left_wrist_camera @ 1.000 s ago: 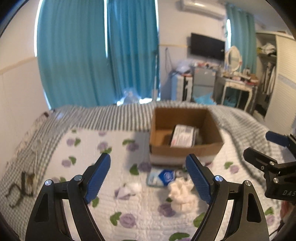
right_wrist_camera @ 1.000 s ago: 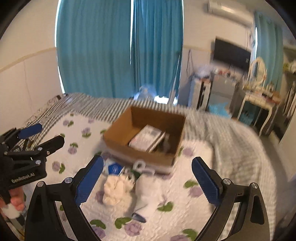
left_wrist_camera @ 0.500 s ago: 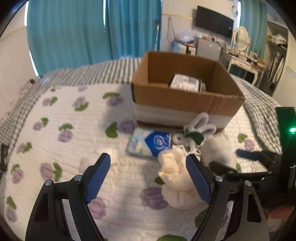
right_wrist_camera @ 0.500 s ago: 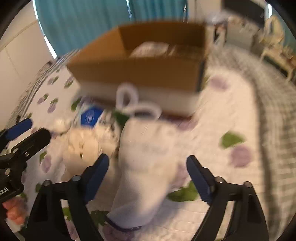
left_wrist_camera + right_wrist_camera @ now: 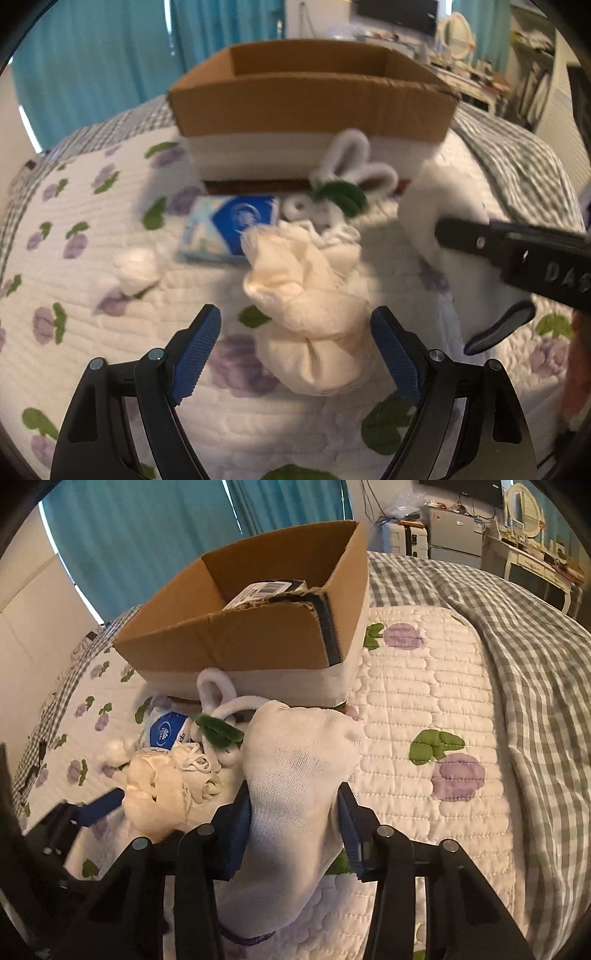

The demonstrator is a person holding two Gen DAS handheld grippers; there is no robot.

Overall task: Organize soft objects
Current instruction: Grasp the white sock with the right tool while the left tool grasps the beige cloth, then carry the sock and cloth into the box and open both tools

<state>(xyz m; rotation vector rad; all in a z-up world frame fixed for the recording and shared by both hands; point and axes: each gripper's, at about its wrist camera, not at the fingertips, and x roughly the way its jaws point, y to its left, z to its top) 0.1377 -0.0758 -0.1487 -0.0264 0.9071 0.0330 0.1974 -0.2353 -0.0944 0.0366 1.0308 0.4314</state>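
A home bedroom: a bed (image 5: 424, 709) with a floral quilt (image 5: 92, 295) and checked blanket (image 5: 535, 646), teal curtains (image 5: 166, 535), a dressing table (image 5: 535, 557) with oval mirror (image 5: 522, 498), and probably a wall-mounted television (image 5: 397, 14).

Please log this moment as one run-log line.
right gripper: shut on white sock | left gripper: open, at cream cloth | cardboard box: behind
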